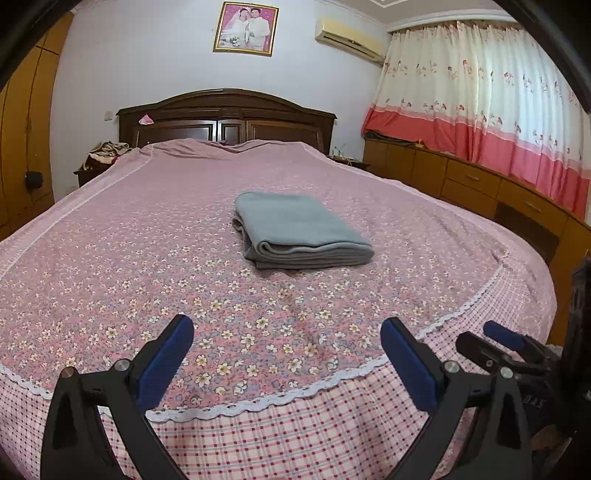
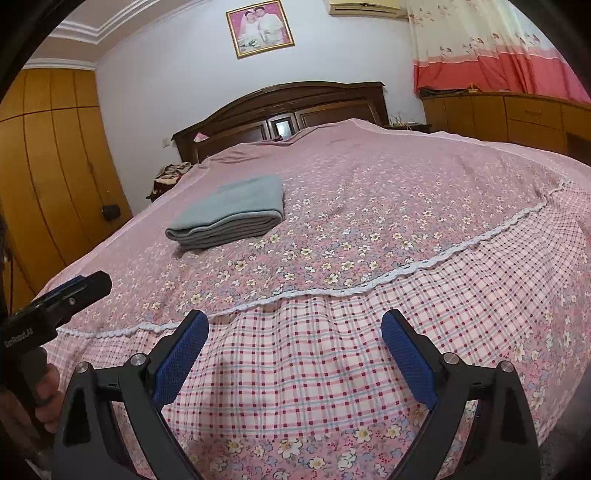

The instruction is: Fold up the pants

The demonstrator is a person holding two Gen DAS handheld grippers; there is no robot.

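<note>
Pants, of soft grey-blue fabric, lie folded into a flat rectangular stack on the bed with the pink flowered bedspread, near its middle and well apart from both tongs. In the left wrist view the stack's long axis runs from the near right toward the far left, its layered, rounded fold edges facing the foot of the bed.

At the far left stands an orange-brown wooden wardrobe with a small dark object hanging on it. Next comes a low nightstand heaped with crumpled cloth, then the dark wooden headboard, and above it a gold-framed photograph on the pale wall. Further right hang a cream wall air conditioner and white flowered curtains with a red lower band, above a row of orange-brown cabinets.

The left tongs hang over the bedspread's white lace trim, blue pads spread wide and empty. The right tongs hover above the pink checked border, likewise spread and holding nothing. In the right wrist view, white lettering on the left tool's black body is too blurred to read surely; in the left wrist view "045" shows on the right tool.
</note>
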